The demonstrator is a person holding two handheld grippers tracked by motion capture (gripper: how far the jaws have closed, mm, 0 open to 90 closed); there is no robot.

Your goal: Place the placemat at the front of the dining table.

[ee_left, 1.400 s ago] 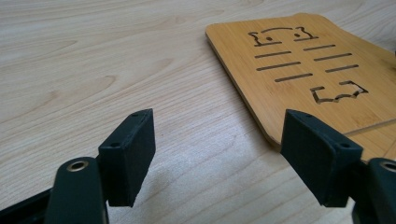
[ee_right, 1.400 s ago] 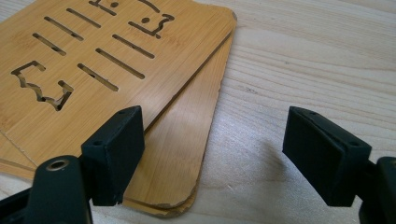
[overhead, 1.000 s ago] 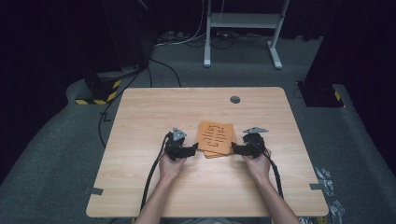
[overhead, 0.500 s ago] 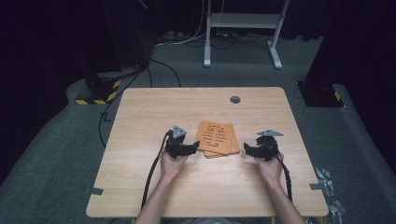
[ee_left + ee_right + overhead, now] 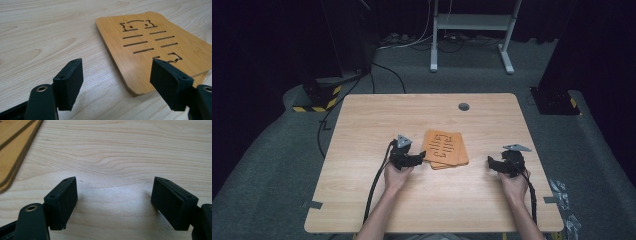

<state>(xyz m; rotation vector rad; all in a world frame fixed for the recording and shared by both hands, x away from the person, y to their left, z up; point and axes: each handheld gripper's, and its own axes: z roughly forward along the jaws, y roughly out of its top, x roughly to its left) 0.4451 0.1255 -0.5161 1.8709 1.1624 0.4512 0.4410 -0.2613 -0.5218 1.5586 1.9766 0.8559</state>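
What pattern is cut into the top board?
Paired horizontal slots between cut-out shapes on the orange-brown top board; the left gripper view shows it best.

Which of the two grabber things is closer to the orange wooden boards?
The left gripper. Its fingers reach right up to the corner of the stacked boards, while the right gripper sits apart from them over bare table.

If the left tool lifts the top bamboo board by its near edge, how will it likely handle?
The top bamboo board looks thin and rigid, so it should stay flat rather than droop. Its smooth surface may slip between the pads. It lies on another board, so a push would probably slide it, not tip it.
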